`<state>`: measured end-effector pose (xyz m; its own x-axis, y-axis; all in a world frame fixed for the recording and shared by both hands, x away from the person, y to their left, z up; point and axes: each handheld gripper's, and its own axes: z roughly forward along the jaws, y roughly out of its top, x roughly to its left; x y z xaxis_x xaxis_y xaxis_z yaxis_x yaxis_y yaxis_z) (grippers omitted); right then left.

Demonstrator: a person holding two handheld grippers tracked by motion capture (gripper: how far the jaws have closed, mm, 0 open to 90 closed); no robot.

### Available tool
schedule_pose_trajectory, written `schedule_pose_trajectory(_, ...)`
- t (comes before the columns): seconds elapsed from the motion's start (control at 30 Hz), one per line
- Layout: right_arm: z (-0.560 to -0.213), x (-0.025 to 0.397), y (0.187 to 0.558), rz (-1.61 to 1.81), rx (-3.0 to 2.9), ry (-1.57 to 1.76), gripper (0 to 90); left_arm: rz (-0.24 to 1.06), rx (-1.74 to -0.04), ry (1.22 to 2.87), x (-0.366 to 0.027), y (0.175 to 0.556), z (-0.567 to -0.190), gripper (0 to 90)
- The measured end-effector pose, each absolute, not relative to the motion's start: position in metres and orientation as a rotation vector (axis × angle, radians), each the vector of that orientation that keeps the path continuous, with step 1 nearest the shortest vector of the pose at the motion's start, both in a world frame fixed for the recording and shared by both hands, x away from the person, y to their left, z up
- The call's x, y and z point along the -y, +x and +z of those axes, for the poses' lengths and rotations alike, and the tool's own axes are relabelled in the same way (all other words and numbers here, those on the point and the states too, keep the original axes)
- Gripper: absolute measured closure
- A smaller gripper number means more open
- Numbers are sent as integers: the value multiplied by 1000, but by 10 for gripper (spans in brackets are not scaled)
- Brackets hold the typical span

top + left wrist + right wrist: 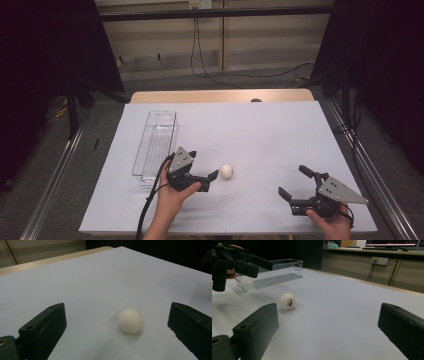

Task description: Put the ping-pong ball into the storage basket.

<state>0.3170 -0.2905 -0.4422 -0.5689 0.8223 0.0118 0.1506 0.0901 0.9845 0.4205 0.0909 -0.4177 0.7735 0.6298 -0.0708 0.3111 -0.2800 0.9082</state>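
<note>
White ball rests on desk, right of clear tray. Left tongs spread wide, ball nearly bracketed; centring advised before closing gently. Right tongs held apart, idle.

dim room, evenly lit table, soft shadows, near jaws blurred

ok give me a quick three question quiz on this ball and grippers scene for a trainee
1. True or false: the left gripper is shut on the white ball.
2. Which gripper is nearer the ball? A) left B) right gripper
3. Fill in: the clear tray lies on the ball's ____ side in the high view.

Key:
1. False; its jaws stand open and the ball sits on the table between them in the left gripper view, untouched.
2. A
3. left
</note>
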Motion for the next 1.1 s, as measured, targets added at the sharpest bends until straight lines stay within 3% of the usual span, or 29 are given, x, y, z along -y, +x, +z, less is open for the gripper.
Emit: schedule_pose_trajectory(1.1, -442, 290, 317, 1522, -1807, 956, 26, 332, -728, 1933, -75, 426, -425, 22)
